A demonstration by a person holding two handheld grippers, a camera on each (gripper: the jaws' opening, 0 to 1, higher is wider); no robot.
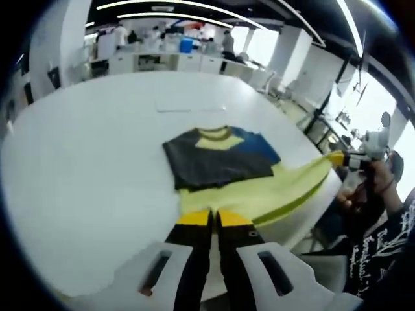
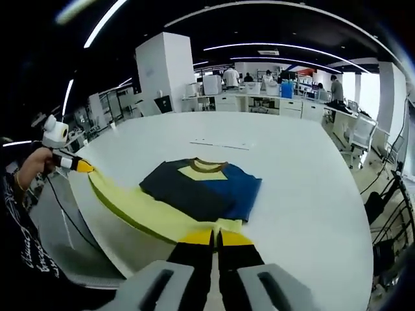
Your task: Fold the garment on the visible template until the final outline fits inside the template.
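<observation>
Your yellow, dark grey and blue shirt [image 1: 220,162] is lying half folded on the round white table [image 1: 84,168], with its yellow lower part stretched out over the table's near edge. Your left gripper [image 1: 213,217] has its yellow-tipped jaws pinched together on one corner of that yellow hem. Your right gripper [image 2: 214,236] is clamped the same way on the other corner.
</observation>
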